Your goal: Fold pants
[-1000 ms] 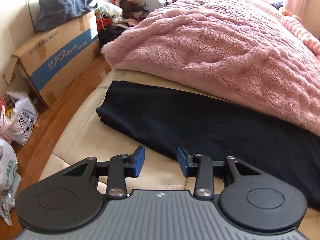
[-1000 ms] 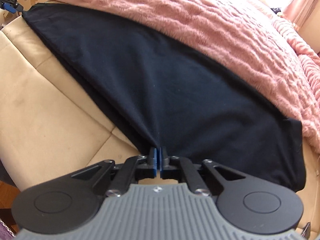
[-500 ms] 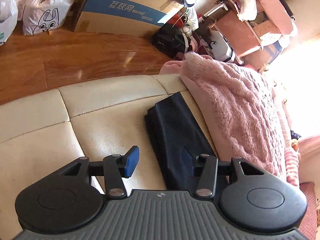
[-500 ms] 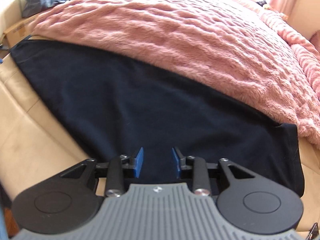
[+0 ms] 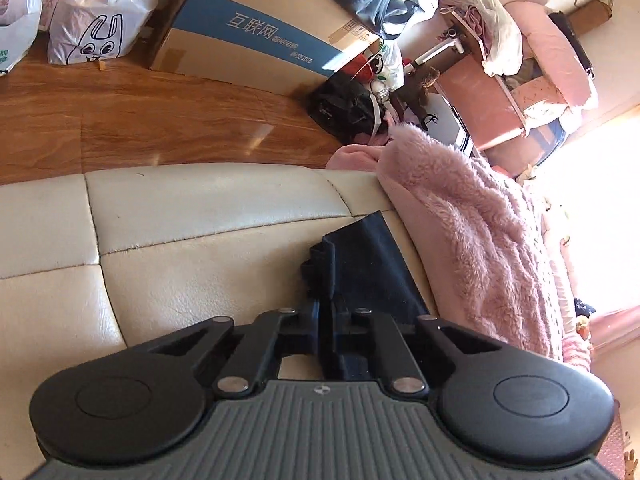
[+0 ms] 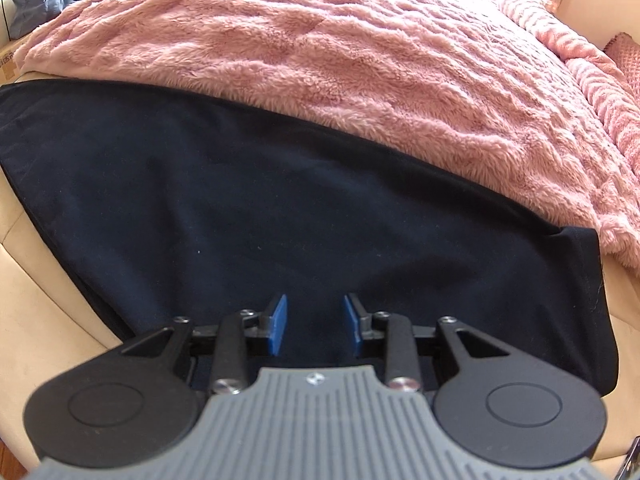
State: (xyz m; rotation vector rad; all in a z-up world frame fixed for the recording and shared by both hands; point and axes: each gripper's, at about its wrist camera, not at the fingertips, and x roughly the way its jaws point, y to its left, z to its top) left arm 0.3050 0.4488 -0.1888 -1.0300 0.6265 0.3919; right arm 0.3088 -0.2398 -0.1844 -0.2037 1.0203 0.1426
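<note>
Black pants (image 6: 260,208): one pair, flat on the cream sofa (image 5: 168,280), far edge against one pink blanket (image 6: 360,80).
Left hand-held gripper (image 5: 326,312): clenched on the pants' end, cloth pinched between the jaws.
Right hand-held gripper (image 6: 314,322): released, jaws well apart over the pants.
Box (image 5: 256,36): one, on the floor.

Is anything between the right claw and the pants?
Nothing visible. The open right claw hovers directly over the dark pants, which lie spread on the cushion. The pink blanket lies along their far edge, away from the claw.
</note>
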